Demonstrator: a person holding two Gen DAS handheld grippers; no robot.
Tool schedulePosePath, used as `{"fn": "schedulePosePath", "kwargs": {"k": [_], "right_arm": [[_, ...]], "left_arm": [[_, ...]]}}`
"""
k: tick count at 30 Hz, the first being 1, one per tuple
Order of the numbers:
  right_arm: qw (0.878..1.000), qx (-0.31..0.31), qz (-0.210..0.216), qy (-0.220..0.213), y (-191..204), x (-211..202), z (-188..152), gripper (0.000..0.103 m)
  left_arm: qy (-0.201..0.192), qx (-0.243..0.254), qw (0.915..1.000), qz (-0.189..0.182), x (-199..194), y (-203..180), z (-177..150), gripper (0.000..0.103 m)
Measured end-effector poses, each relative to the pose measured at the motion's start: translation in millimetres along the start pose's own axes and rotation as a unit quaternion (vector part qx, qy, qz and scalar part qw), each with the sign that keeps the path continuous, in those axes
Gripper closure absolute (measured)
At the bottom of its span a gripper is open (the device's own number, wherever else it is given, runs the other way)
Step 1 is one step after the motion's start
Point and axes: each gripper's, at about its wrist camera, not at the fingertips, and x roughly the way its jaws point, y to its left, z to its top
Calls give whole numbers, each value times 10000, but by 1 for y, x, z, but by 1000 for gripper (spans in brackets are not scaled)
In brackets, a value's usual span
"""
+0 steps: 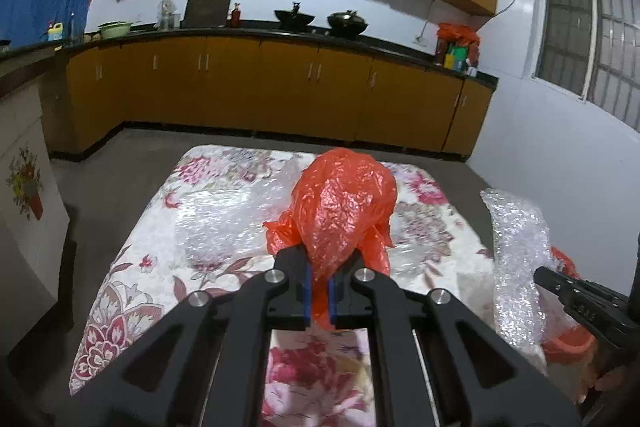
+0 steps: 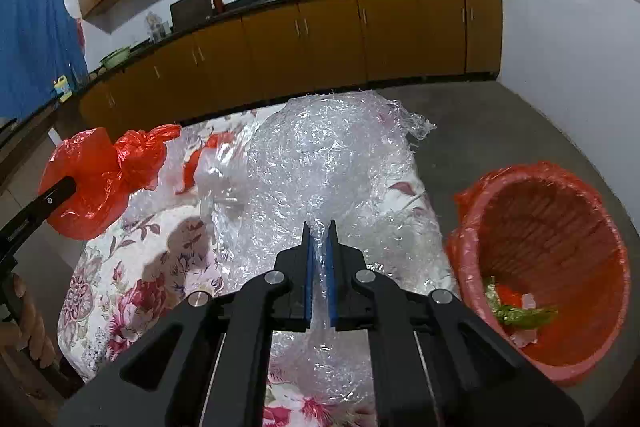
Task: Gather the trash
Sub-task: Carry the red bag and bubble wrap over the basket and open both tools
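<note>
Broadly: floral-patterned cloth-covered tabletop (image 2: 132, 287), largest thing in view, with one more crumpled sheet of clear bubble wrap (image 1: 224, 215) lying flat on it, untouched. Beside it on the grey floor, at the right edge, round red plastic waste basket lined with a red bag (image 2: 480, 227), mouth open and tilted toward the right wrist camera, only a few scraps at the bottom, green, red and pale. Next in size, big billowing sheet of clear bubble wrap (image 2: 320, 163), raised off the cloth and pinched at one fold between the blue pads of the right tongs (image 2: 320, 243), jaws pressed together on the film. Then crumpled orange-red plastic bag (image 1: 340, 211), lifted clear of the tabletop, its neck clamped in the left tongs (image 1: 319, 283), jaws likewise fully closed on it. Judged roughly midway: two pieces picked up but neither yet over the basket, both drops outstanding, and the flat wrap on the cloth left to gather afterwards.
</note>
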Motion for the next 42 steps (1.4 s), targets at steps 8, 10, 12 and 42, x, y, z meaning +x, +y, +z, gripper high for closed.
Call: {"fn": "schedulePosePath", "kwargs": {"k": [8,10,12,42], "right_arm": [[9989,147,-248,-358,-23,-42,1,97],[9983,195,-332,-429,-31,-50,1,97],[9976,232,-420,-492,-38,-57,1,97],[9718,1266,-1892,-622,-174,-88,-24,97]], "left_arm": [[-119,131,9990,-413,-21,-36,6,96],[-115,171,9984,-528,-22,-48,7,96],[-99,214,9976,-656,-23,-61,6,96],[690,816,9694,-2209,37,-236,-40,96]]}}
